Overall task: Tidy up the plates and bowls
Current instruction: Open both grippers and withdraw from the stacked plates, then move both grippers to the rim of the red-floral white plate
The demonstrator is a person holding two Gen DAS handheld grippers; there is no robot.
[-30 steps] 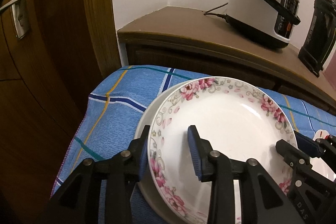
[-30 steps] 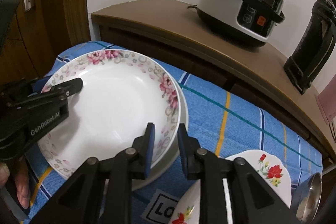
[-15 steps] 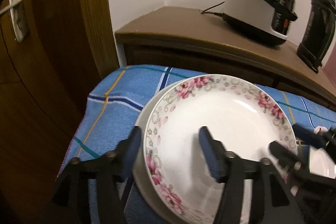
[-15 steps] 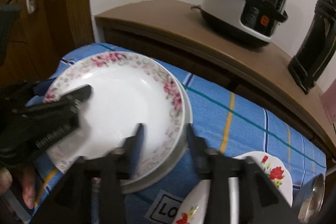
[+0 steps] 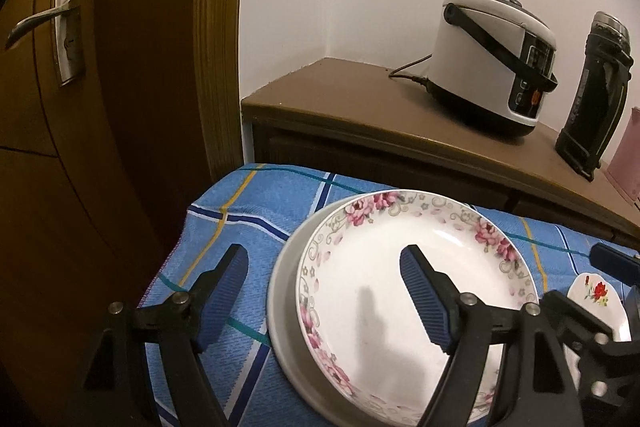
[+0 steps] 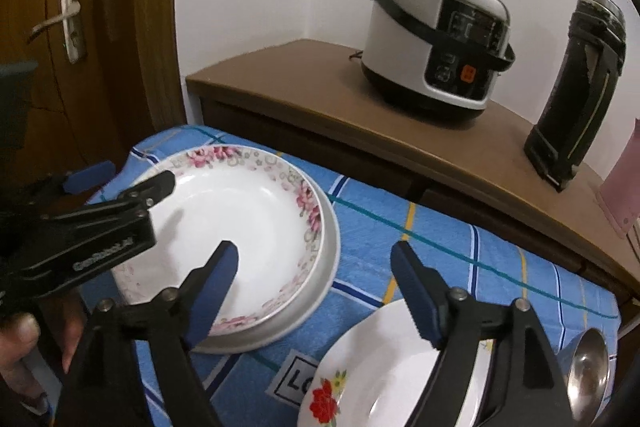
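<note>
A pink-flowered plate (image 5: 360, 267) (image 6: 248, 211) rests on a plain white plate (image 5: 284, 307) (image 6: 328, 267) on the blue checked cloth (image 5: 248, 207). My left gripper (image 5: 324, 263) (image 6: 128, 179) hovers over the stack's left rim, its jaws opening, and its pads touch nothing. Over the right rim, my right gripper (image 6: 314, 255) (image 5: 592, 279) hangs the same way, jaws opening, with the rim below the gap and no contact. A red-flowered plate (image 6: 360, 379) (image 5: 596, 291) lies on the cloth to the right.
Behind the table stands a wooden sideboard (image 5: 360, 107) with a rice cooker (image 5: 492, 87) and a black flask (image 5: 596, 99). A wooden door (image 5: 80, 147) is at the left. A metal ladle (image 6: 588, 371) lies at the cloth's right end. A hand (image 6: 20, 339) holds the left gripper.
Both grippers' jaws have spread wide away from the flowered plate's rim, and both have drawn up and back a little. The plate stays on the plain one.
</note>
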